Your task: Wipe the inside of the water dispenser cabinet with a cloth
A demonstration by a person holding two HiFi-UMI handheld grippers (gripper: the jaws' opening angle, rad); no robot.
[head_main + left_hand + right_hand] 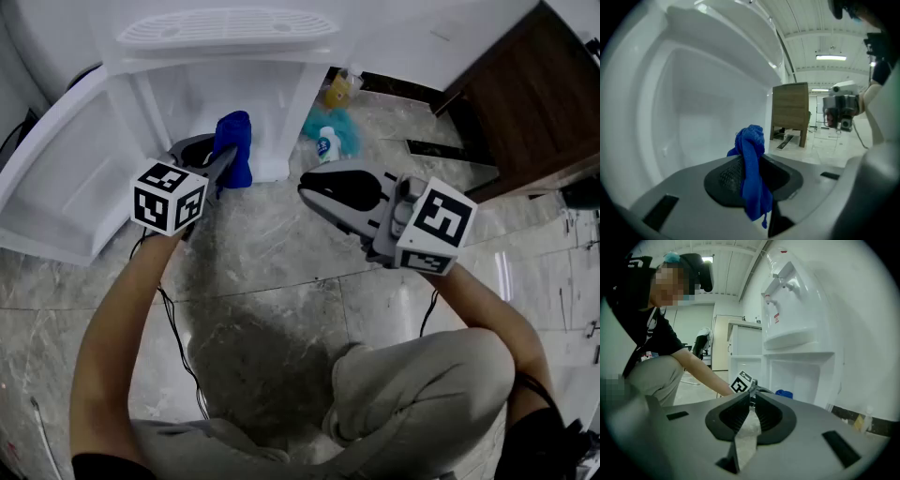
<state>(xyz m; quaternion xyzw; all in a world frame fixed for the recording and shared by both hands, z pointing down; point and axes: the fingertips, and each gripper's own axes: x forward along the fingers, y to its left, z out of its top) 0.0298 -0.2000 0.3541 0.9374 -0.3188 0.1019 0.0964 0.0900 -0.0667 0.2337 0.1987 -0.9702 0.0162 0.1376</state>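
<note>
The white water dispenser (pixel 787 310) stands with its lower cabinet (pixel 202 94) open. My left gripper (pixel 225 161) is at the cabinet's mouth, shut on a blue cloth (pixel 233 145). In the left gripper view the cloth (pixel 752 164) hangs bunched between the jaws of the left gripper (pixel 751 154), in front of the white inner wall (pixel 703 108). My right gripper (pixel 305 187) hovers over the floor to the right of the cabinet, shut and empty. In the right gripper view the right gripper (pixel 751 397) points at the cabinet (pixel 797 376), where the cloth (pixel 784 393) shows.
The cabinet door (pixel 56 178) swings open to the left. A white bottle (pixel 327 143), a yellow bottle (pixel 339 89) and a teal rag (pixel 349 133) lie by the dispenser's right side. A brown wooden cupboard (pixel 525 103) stands at the right. A cable (pixel 178 347) runs across the marble floor.
</note>
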